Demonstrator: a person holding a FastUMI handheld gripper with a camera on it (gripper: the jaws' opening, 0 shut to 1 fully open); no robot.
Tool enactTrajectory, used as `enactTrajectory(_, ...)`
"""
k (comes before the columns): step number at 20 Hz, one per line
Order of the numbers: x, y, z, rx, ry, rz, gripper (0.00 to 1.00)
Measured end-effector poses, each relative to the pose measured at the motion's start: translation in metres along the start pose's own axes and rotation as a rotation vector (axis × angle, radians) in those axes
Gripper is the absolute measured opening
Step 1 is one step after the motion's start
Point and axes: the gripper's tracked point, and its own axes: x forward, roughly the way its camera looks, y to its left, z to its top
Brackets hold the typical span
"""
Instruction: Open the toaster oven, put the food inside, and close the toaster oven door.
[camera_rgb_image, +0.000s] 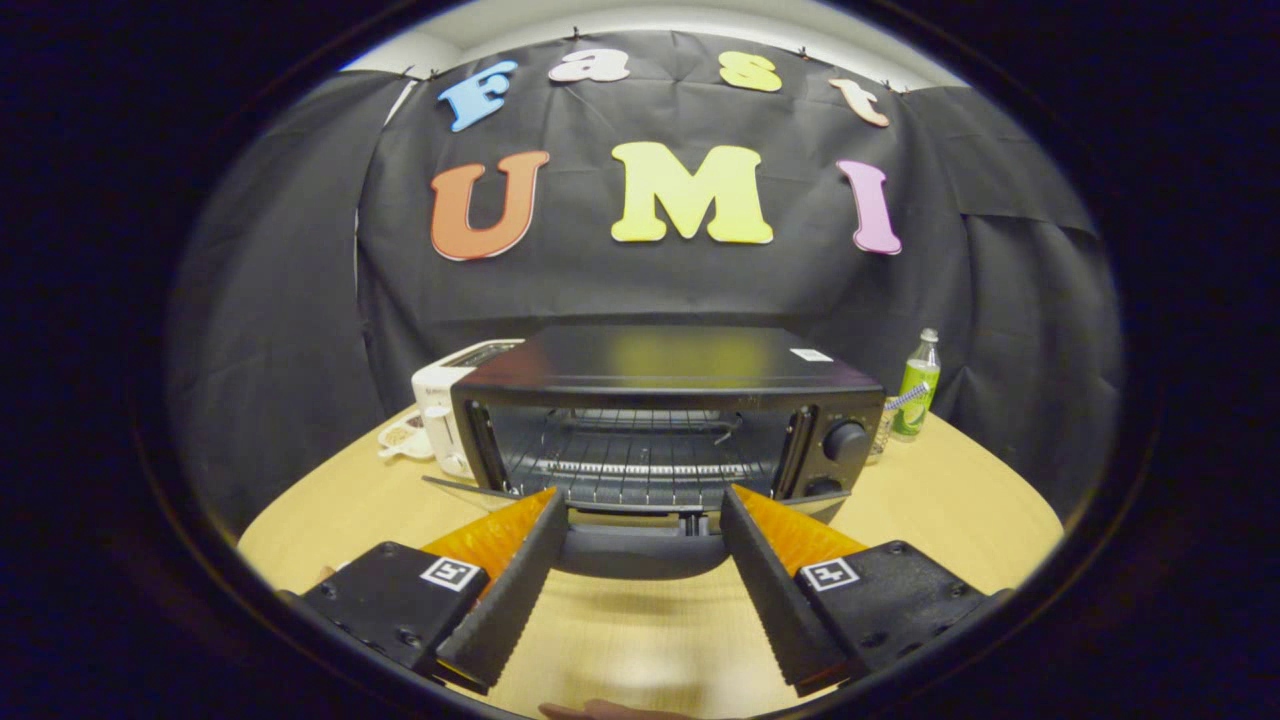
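No readable text (toaster oven (668, 420) sticker too small).

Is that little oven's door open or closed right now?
Open. The toaster oven door lies folded down just ahead of the open gripper, baring the wire rack; no food sits on it.

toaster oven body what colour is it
Black, with a glossy top; the toaster oven stands just beyond the open gripper, as the gripper view shows.

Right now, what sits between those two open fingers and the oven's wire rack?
In the gripper view, the lowered oven door with its handle lies between the open gripper and the wire rack; no food is there.
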Motion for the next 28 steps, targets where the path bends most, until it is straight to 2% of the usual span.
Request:
enactTrajectory(7,-0.018,0.0,-0.063,-0.053,0.123,-0.048,1.0)
enactTrajectory(11,-0.014,0.0,-0.1,-0.057,0.248,-0.016,1.0)
enactTrajectory(13,-0.011,-0.002,-0.106,-0.012,0.294,0.004,1.0)
enactTrajectory(16,-0.02,0.006,-0.106,0.08,0.346,0.102,1.0)
enactTrajectory(20,-0.034,0.016,-0.084,0.209,0.382,0.203,0.97)
enactTrajectory(24,-0.056,0.028,-0.07,0.251,0.443,0.286,0.97)
enactTrajectory(26,-0.069,0.042,-0.07,0.289,0.5,0.345,0.98)
enactTrajectory(28,-0.083,0.066,-0.07,0.384,0.597,0.445,0.99)
